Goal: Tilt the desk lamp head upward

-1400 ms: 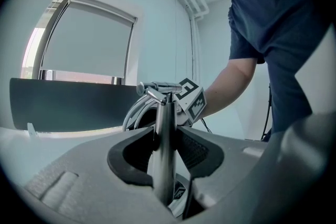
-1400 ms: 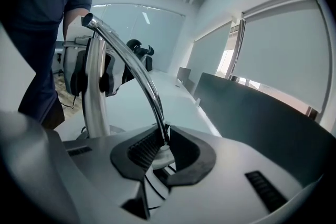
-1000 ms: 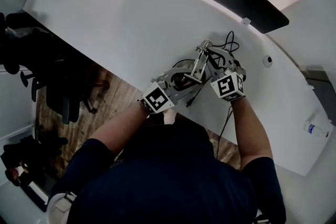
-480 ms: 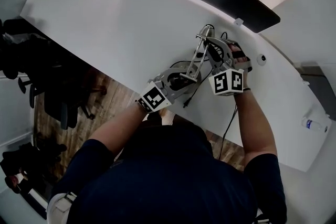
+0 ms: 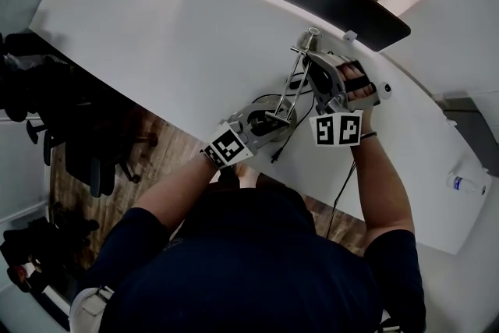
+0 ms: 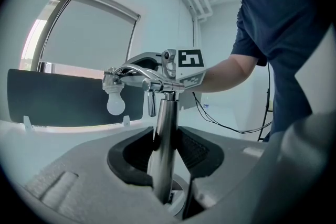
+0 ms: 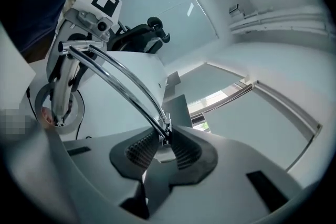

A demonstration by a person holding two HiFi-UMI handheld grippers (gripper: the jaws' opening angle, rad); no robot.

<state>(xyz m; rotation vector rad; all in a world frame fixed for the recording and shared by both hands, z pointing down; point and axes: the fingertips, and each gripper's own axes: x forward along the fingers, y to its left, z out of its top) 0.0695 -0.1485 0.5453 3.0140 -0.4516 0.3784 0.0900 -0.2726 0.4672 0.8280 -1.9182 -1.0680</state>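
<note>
My right claw (image 7: 164,139) has just been easing its jaws wider, though the gap is narrow. The small fitting where the twin chrome rods (image 7: 118,78) end sits between the ribbed pads (image 7: 140,148), which look to touch it on both sides, so I read it as gripping the lamp's arm. My left claw (image 6: 166,150) is clamped on the polished upright post (image 6: 163,113), pads pressed to either side low on it. The one container I can find is a small bottle (image 5: 465,188) lying at the far right end of the desk (image 5: 171,35), too small for me to tell what it holds. The desk lamp (image 5: 295,78) stands near the front edge, right of the middle, between my two hands. It is bare chrome: a round base (image 7: 77,105), a straight post and a thin curved arm. Only the left gripper view shows me the head, a bare white bulb (image 6: 115,103) hanging downward from its socket at the arm's far end, against a dark panel (image 6: 52,99) below a window blind (image 6: 84,34). The right gripper view lacks the bulb but gives me the base flat on the desk, the left claw's marker cube (image 7: 105,1) above it and a black office chair (image 7: 142,34) behind. The head view alone shows a black cable (image 5: 344,185) crossing the desk's front edge beside my right arm, and the wooden floor (image 5: 168,144) below.
</note>
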